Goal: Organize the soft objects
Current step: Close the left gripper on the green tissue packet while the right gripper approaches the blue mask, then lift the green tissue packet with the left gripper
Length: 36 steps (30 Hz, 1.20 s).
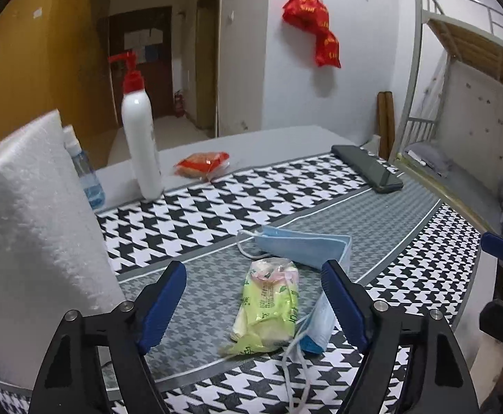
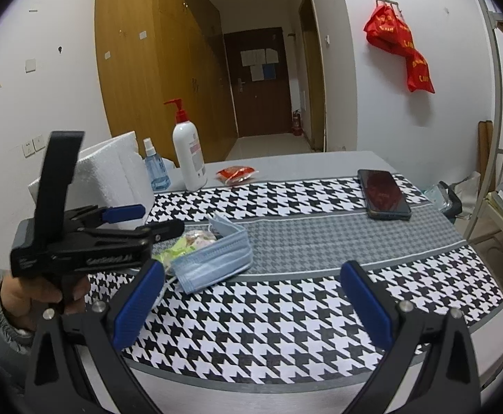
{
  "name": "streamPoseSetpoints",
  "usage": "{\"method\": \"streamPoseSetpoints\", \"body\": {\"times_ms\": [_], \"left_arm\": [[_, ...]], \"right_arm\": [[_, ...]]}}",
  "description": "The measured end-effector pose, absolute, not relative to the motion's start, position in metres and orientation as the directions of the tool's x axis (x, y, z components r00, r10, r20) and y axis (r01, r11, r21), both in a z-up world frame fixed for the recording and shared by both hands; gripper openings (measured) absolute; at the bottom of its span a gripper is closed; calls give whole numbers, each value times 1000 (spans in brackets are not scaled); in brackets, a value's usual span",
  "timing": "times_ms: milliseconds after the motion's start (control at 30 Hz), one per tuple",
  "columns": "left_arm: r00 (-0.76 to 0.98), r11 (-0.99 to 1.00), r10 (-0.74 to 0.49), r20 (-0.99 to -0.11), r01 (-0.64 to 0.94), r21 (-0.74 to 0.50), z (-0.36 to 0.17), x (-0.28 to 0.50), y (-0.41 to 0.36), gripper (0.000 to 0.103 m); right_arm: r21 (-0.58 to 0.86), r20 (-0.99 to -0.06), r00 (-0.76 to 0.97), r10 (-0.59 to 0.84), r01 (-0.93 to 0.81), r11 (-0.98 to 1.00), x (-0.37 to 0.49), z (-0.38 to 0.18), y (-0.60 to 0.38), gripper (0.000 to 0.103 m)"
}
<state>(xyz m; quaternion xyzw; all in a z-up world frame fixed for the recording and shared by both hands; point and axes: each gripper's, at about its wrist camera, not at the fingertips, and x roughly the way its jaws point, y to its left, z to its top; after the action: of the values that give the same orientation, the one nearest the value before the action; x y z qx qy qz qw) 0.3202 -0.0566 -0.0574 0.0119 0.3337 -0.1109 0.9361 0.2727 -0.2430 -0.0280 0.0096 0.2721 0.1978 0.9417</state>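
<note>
A green tissue pack (image 1: 268, 305) lies on the grey band of the patterned cloth, between the open fingers of my left gripper (image 1: 254, 302), which is empty. A blue face mask (image 1: 303, 246) lies just beyond the pack, and another mask part (image 1: 317, 324) lies beside the right finger. In the right wrist view the mask (image 2: 213, 258) and tissue pack (image 2: 192, 241) lie left of centre, with the left gripper (image 2: 141, 219) over them. My right gripper (image 2: 251, 300) is open and empty above the houndstooth cloth.
A white foam block (image 1: 27, 227) stands at the left. A white pump bottle (image 1: 141, 141), a blue spray bottle (image 1: 85, 176), a red snack packet (image 1: 203, 165) and a black phone (image 1: 368, 169) sit further back. A bunk bed frame (image 1: 424, 69) stands right.
</note>
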Motion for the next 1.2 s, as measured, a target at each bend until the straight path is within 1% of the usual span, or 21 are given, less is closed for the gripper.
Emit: {"method": "streamPoseSetpoints", "body": {"times_ms": [33, 133, 233, 333, 467, 567, 600, 667, 767, 967, 1200], "left_arm": [[742, 975, -203, -639, 217, -57, -61, 324, -57, 81], [723, 973, -204, -660, 223, -56, -68, 331, -59, 74], [702, 972, -207, -682, 227, -61, -75, 337, -58, 60], [681, 968, -224, -697, 238, -79, -81, 341, -57, 60], [621, 948, -306, -722, 272, -168, -89, 347, -54, 60], [613, 949, -293, -734, 277, -148, -94, 350, -58, 59], [605, 949, -292, -741, 282, -144, -96, 350, -59, 55], [591, 944, -299, -749, 298, -141, -98, 351, -63, 34], [596, 944, -294, -747, 305, -128, -99, 350, -64, 28], [651, 940, -325, -686, 299, -162, -88, 340, -49, 28], [684, 952, -301, -664, 260, -164, -82, 337, -36, 28]], "right_arm": [[126, -512, 771, 378, -368, 921, 274, -29, -243, 103], [126, -524, 760, 383, -375, 918, 278, -32, -243, 103], [124, -541, 745, 390, -388, 913, 284, -37, -241, 103], [124, -552, 730, 404, -407, 905, 287, -40, -238, 103], [118, -579, 704, 412, -427, 896, 295, -45, -233, 103], [115, -594, 687, 419, -443, 889, 301, -47, -231, 103], [111, -597, 684, 420, -447, 887, 302, -47, -230, 103], [108, -603, 676, 424, -458, 883, 305, -48, -228, 103], [102, -612, 665, 427, -469, 877, 309, -49, -226, 103], [100, -650, 634, 418, -474, 875, 324, -56, -217, 103], [77, -699, 598, 391, -481, 873, 343, -63, -199, 103]]}}
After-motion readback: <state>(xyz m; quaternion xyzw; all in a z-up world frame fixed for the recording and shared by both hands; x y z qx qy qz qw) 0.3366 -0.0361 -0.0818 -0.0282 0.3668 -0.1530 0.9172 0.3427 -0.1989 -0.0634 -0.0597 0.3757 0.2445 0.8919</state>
